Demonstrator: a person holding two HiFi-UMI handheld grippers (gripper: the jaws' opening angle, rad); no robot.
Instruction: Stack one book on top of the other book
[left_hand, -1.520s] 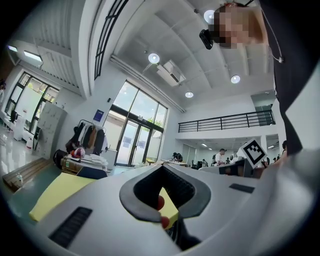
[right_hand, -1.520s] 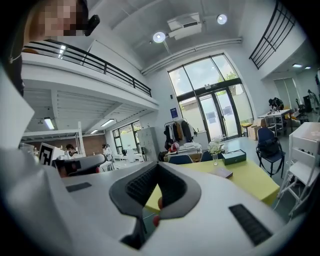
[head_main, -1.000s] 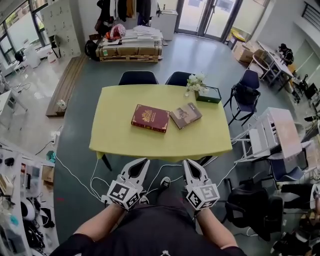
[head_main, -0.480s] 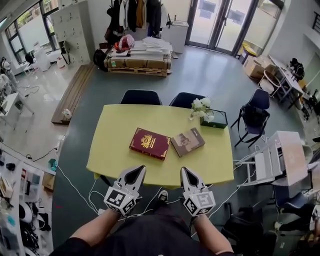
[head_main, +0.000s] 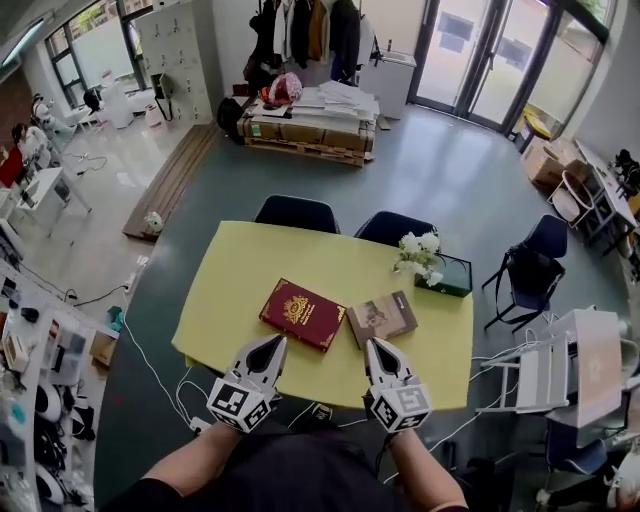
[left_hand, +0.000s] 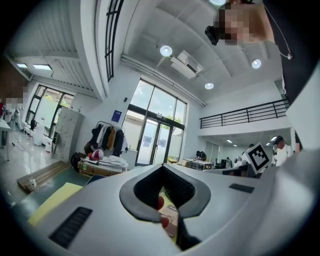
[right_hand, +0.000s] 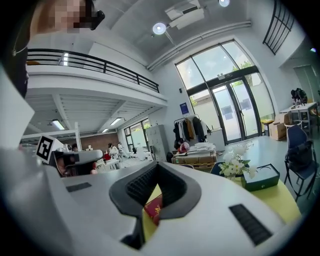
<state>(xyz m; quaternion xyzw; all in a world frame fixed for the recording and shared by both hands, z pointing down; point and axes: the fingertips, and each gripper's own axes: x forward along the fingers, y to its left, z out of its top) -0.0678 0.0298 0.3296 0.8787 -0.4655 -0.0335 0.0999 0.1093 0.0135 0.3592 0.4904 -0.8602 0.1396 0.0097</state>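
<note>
L gripper (head_main: 277, 341), R gripper (head_main: 371, 344) closed, empty; red gold-crest book (head_main: 302, 314) beside tan book (head_main: 381, 318).

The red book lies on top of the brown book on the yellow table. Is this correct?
Not quite. The red book lies beside the brown book, not on top of it, on the yellow table. The head view shows this.

Left book (head_main: 302, 314) beside right book (head_main: 381, 319), on table (head_main: 240, 270).
</note>
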